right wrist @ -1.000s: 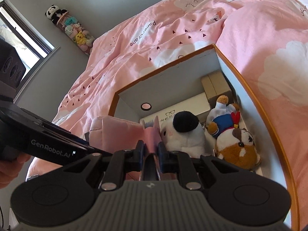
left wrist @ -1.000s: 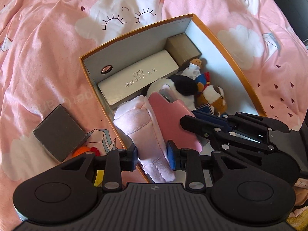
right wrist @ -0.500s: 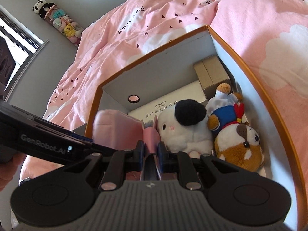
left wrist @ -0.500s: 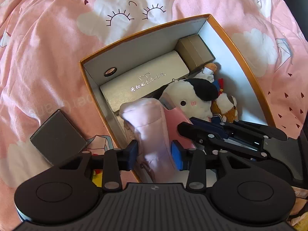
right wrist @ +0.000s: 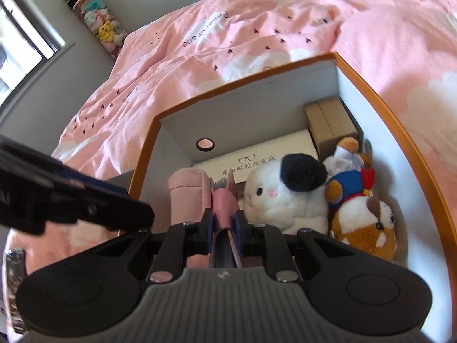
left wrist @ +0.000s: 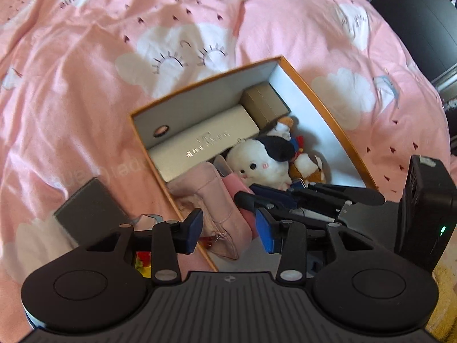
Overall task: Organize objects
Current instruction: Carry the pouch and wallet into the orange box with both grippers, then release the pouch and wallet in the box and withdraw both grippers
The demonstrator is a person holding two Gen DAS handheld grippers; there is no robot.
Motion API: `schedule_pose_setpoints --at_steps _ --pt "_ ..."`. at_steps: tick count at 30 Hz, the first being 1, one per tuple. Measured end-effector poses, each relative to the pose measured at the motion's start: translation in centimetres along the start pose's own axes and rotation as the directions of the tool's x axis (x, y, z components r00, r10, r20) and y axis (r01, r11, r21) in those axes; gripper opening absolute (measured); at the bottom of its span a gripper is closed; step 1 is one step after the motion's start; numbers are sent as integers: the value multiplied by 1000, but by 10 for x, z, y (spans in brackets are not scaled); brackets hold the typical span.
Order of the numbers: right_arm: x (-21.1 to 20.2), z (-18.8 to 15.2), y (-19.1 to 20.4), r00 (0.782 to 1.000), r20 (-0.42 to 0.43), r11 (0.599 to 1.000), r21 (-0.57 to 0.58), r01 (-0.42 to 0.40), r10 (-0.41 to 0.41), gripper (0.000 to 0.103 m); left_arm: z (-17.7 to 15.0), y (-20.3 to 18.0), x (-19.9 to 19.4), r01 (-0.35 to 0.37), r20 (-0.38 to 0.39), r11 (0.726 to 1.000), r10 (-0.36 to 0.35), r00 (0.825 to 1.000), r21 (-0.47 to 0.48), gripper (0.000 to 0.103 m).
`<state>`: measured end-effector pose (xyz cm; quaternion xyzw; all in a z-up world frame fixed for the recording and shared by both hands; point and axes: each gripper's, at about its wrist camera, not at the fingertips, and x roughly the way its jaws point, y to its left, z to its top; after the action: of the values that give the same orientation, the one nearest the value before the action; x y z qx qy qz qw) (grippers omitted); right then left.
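Note:
An orange-rimmed box (left wrist: 314,91) (right wrist: 380,100) lies on the pink bedspread. Inside are a white glasses case (left wrist: 205,143), a tan box (left wrist: 264,103), a white plush with a black ear (left wrist: 262,163) (right wrist: 285,197) and a brown plush (right wrist: 365,225). A pale pink pouch (left wrist: 211,200) (right wrist: 187,191) lies at the box's near left. My left gripper (left wrist: 228,230) is open above it, not touching. My right gripper (right wrist: 224,227) is shut on a pink flat case (right wrist: 224,208) (left wrist: 237,188) standing beside the pouch.
A dark grey square box (left wrist: 88,211) lies on the bedspread left of the orange box, with small colourful items (left wrist: 141,260) near it. A column of plush toys (right wrist: 97,20) hangs on the wall by a window. Dark furniture (left wrist: 422,14) stands at the far right.
My left gripper has opened and let go of the pale pink pouch, then drawn back and up. The pouch now rests in the box. My right gripper still holds the pink case.

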<state>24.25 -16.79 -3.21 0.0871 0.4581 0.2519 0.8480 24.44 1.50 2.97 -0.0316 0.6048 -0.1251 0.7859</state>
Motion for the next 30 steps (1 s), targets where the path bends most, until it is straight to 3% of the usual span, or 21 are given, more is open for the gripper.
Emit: schedule_pose_setpoints --at_steps 5,10,15,17,21,23,28,30 --pt "6 -1 16 1000 -4 991 -132 28 -28 17 -19 19 -16 51 96 995 -42 994 -88 52" --pt "14 0 27 997 -37 967 -250 55 -67 17 -44 34 -16 63 167 983 -34 985 -175 58" --pt "13 -9 52 988 -8 888 -440 132 -151 17 -74 47 -6 124 223 950 -59 973 -286 65" --pt "12 -15 62 981 21 834 -524 175 -192 17 -86 53 -2 140 241 934 -60 969 -328 66" --pt "21 -21 73 969 52 770 -597 223 -240 17 -108 63 1 157 252 912 -62 966 -379 68" --pt "24 -16 70 973 31 797 -568 206 -229 18 -117 70 2 174 258 895 -69 964 -411 68" --pt "8 3 34 996 -39 950 -305 67 -83 20 -134 81 -1 248 319 860 -106 942 -446 68" --pt "1 6 27 998 -43 973 -229 25 -35 25 -137 82 1 258 324 855 -113 939 -449 68"
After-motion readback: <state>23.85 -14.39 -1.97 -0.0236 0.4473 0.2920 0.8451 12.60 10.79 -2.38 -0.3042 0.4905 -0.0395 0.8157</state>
